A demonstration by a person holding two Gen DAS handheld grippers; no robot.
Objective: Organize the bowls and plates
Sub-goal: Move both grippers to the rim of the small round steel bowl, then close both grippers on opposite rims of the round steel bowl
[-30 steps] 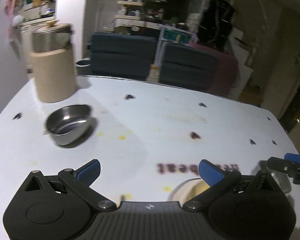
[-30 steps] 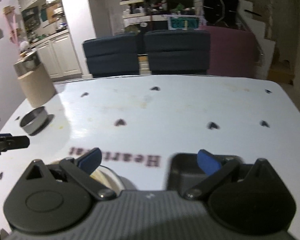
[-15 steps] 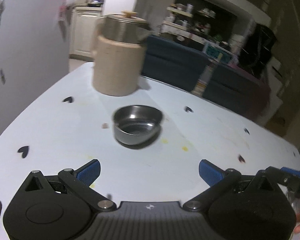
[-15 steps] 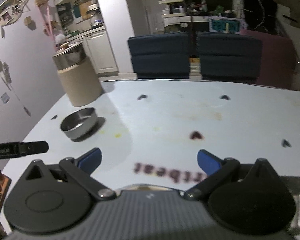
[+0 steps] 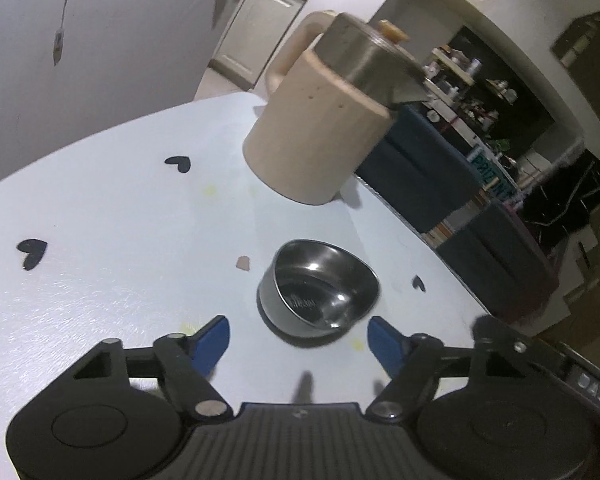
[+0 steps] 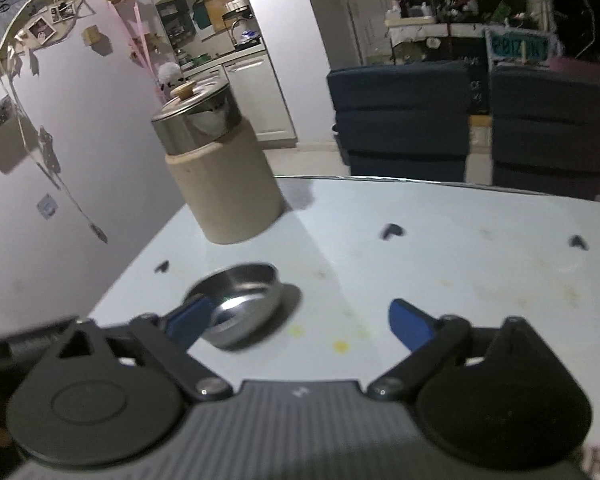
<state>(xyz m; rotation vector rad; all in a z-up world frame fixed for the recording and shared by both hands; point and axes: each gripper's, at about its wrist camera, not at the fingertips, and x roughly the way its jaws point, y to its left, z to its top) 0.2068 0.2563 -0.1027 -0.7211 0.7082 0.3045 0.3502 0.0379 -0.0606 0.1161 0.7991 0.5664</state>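
One bowl: steel bowl upright on the white table, empty, sitting just beyond the blue fingertips of the left gripper; in the right wrist view it lies at the left, partly behind the left blue fingertip.
Left gripper: fingers spread wide, holding nothing, bowl centred between the tips but farther out.
Right gripper: fingers spread, nothing between them.
Canister: beige canister with a steel lid, standing on the table beyond the bowl, well apart from it.
Table marks: black heart shapes and yellow spots.
Background: dark blue chairs past the far edge.
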